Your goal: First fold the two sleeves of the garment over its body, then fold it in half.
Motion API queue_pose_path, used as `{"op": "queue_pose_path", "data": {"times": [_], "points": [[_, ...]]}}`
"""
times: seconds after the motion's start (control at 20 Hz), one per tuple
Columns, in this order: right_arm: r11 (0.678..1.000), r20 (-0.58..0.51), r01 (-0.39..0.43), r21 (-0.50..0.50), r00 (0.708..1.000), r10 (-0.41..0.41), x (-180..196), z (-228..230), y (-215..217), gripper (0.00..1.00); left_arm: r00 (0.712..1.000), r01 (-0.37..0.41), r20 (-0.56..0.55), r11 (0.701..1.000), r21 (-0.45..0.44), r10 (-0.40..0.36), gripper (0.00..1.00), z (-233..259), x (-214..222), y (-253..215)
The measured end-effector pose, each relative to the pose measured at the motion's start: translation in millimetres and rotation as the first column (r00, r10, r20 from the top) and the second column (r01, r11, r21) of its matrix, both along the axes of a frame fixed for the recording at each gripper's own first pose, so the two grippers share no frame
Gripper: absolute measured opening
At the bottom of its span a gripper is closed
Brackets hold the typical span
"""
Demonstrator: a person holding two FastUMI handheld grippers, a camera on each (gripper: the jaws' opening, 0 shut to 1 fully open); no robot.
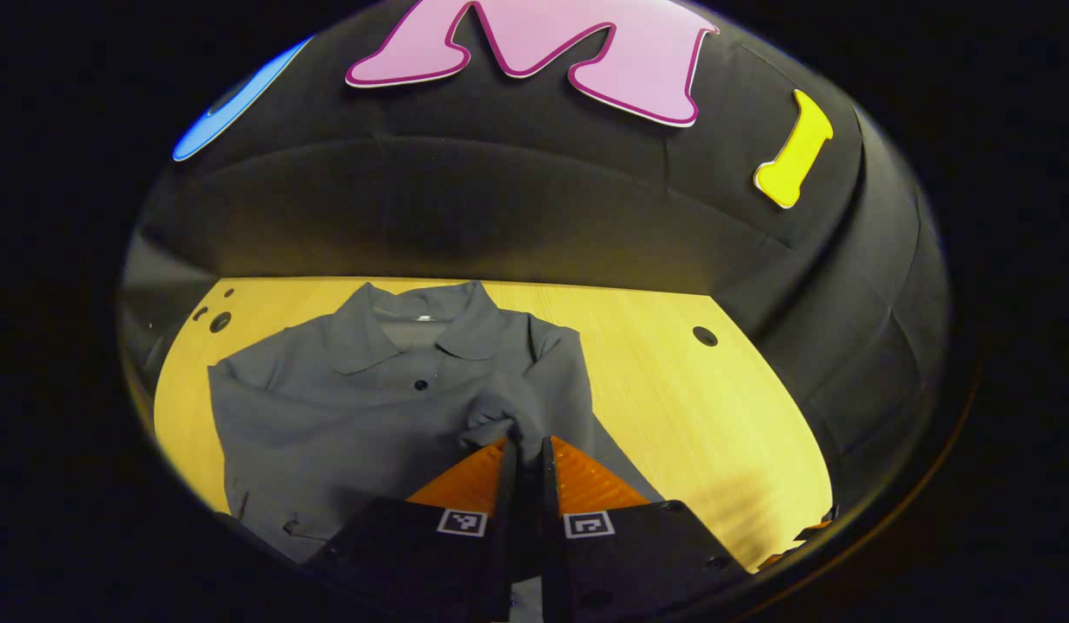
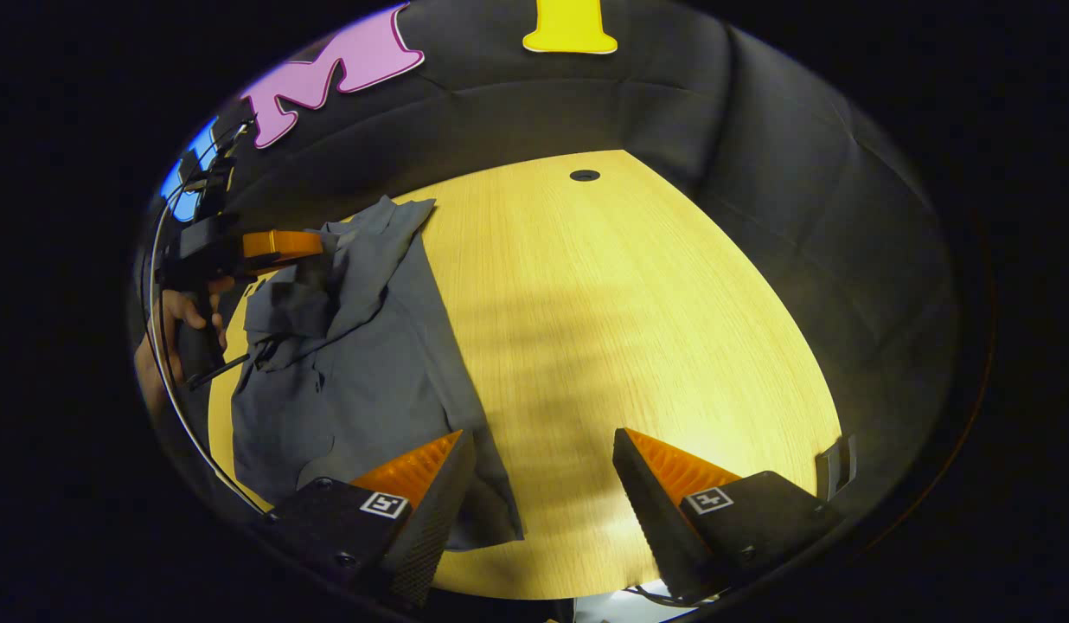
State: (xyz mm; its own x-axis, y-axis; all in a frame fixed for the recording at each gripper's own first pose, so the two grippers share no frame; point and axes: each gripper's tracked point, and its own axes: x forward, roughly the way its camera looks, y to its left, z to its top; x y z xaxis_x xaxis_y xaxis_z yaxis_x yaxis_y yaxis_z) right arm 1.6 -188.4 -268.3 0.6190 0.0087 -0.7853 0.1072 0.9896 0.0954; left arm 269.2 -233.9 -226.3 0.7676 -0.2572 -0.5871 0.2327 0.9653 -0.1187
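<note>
Lying collar toward the tabletop's (image 1: pixel 673 381) far edge, near its left side: one grey collared shirt (image 1: pixel 344 415), two dark buttons visible; one sleeve (image 1: pixel 500 415) lifted over the body, pinched between the closed fingers of left gripper (image 1: pixel 526 450); right gripper (image 2: pixel 543 459) spread apart, empty, above the shirt's hem corner.

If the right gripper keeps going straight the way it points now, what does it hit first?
Probably bare table: the open right gripper points across the wood, with the grey shirt off beside one finger. Farther on stands the booth wall. Depth is hard to judge.
</note>
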Motion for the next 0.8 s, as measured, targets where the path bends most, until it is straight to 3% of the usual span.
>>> {"op": "queue_pose_path", "data": {"times": [0.05,0.15,0.2,0.45,0.8], "points": [[1.000,-0.002,-0.005,0.000,1.000,0.005,-1.0,-0.6,2.0,0.99,1.000,0.017,0.002,1.000,-0.013,-0.017,0.22,4.3,-4.0,-2.9],[1.000,0.004,-0.023,0.004,1.000,0.023,0.7,2.2,11.0,0.99,0.999,0.045,0.026,0.999,-0.021,-0.044,0.53,13.3,-7.2,-0.1],[0.999,0.007,-0.033,0.005,0.999,0.033,1.4,3.0,17.1,0.99,0.998,0.050,0.047,0.998,-0.025,-0.049,0.51,20.3,-10.3,3.9],[0.996,-0.008,-0.079,0.039,0.997,0.079,4.9,-3.2,44.5,0.99,0.996,0.005,0.087,0.999,-0.049,0.000,0.95,37.2,-54.0,74.6],[0.994,-0.058,-0.071,0.088,0.995,0.076,-1.1,-29.8,59.7,0.99,0.984,-0.176,0.037,0.984,0.006,0.176,0.96,22.9,-142.3,227.8]]}}
